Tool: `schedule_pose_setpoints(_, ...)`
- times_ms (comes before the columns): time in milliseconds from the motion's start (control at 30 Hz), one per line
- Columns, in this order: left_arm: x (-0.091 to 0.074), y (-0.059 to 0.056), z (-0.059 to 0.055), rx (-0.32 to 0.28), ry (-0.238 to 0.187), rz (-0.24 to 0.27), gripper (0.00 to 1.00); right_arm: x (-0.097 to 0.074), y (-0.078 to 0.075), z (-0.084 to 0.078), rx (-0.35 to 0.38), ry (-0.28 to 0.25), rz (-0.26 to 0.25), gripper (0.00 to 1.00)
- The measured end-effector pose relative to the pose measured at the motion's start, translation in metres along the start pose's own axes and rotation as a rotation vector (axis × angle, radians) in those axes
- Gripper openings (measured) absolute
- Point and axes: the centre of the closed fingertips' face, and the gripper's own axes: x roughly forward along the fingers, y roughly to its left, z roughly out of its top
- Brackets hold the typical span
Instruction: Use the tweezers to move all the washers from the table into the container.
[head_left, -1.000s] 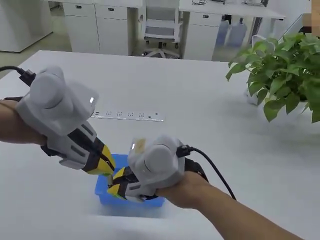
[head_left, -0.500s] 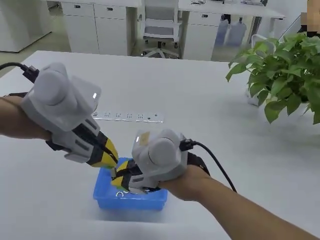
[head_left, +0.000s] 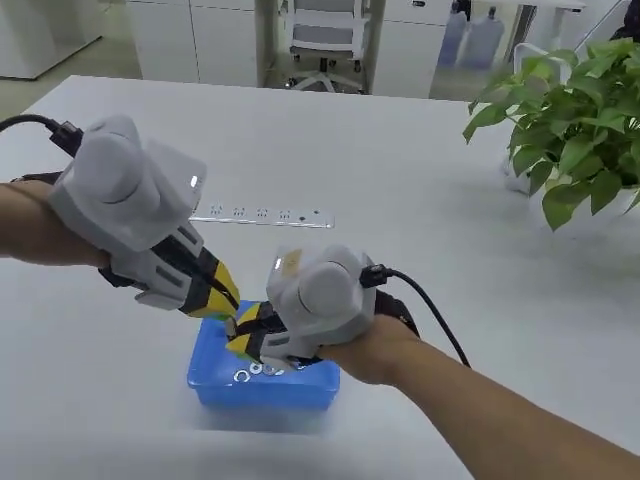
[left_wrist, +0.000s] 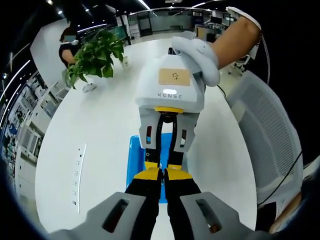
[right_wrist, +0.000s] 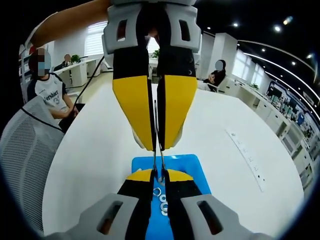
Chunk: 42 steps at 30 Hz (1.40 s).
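A blue container (head_left: 290, 385) sits on the white table, with several washers (head_left: 255, 372) lying in it. My left gripper (head_left: 226, 311) and right gripper (head_left: 240, 342) meet tip to tip just above its near-left part. In the right gripper view, thin metal tweezers (right_wrist: 156, 135) run from between the left gripper's yellow fingers (right_wrist: 134, 107) down into my right gripper (right_wrist: 159, 175); both look shut on them. Washers (right_wrist: 160, 196) lie in the blue container (right_wrist: 185, 162) below. In the left gripper view my left gripper (left_wrist: 163, 174) is shut, facing the right one over the container (left_wrist: 133, 162).
A white power strip (head_left: 262, 214) lies on the table behind the grippers. A leafy potted plant (head_left: 575, 130) stands at the far right. An office chair (head_left: 322, 40) is beyond the table's far edge. The right gripper's cable (head_left: 425, 310) trails over the arm.
The head camera has tipped down, so the container and its washers show more. Both grippers stay tip to tip over the container, having drifted slightly right.
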Motion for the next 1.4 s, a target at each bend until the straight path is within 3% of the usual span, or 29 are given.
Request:
schedule_pose_setpoints(467, 0.022, 0.011, -0.012, -0.004, 0.009, -0.003, 0.06, 0.012, -0.01, -0.023, 0.017, 0.018, 0.017, 0.1)
schedule_pose_setpoints(1033, 0.04, 0.013, -0.024, -0.021, 0.021, -0.035, 0.06, 0.025, -0.008, -0.041, 0.047, 0.033, 0.048, 0.1)
schedule_pose_setpoints(1400, 0.044, 0.011, -0.024, -0.015, 0.024, -0.044, 0.06, 0.025, -0.007, -0.045, 0.056, 0.036, 0.053, 0.11)
